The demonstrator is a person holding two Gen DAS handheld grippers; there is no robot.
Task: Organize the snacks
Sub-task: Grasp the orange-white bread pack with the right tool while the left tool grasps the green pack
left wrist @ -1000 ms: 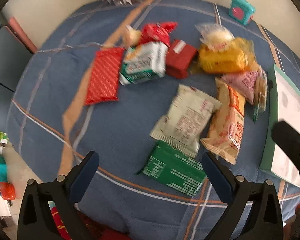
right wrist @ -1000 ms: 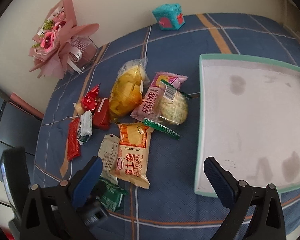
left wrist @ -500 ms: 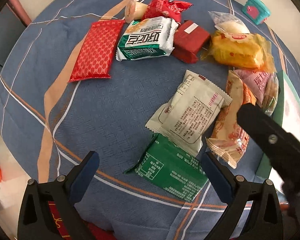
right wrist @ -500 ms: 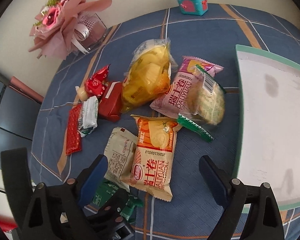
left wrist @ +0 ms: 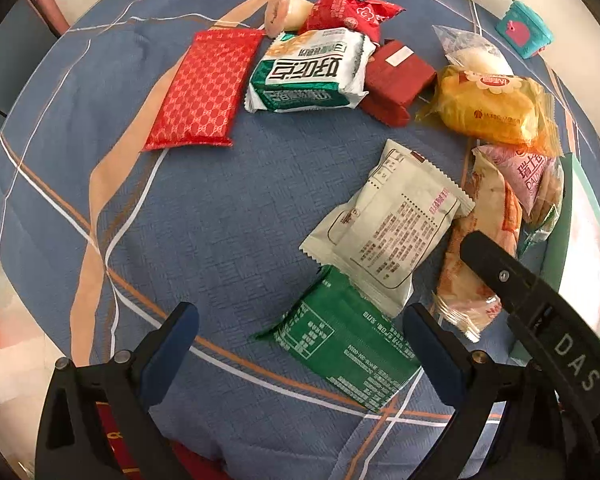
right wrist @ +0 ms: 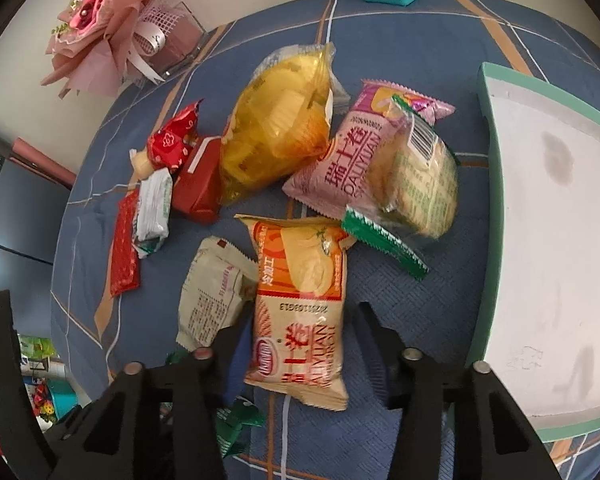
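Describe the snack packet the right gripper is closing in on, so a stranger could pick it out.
Start at the big white tray with the mint-green rim on the blue cloth; the snacks lie left of it. Nearest the right gripper, between its open fingers, lies the orange-and-cream packet, the only one printed orange, overlapping a pale beige packet.

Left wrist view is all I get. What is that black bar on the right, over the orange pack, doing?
Observer: That is the right gripper. Its jaws stand open on either side of the orange pack.
Operator: Where might the pack go?
Observer: Probably the tray. Its white floor shows a few dark stains.
Operator: Anything beyond the snacks?
Observer: A pink bouquet, by the wall.
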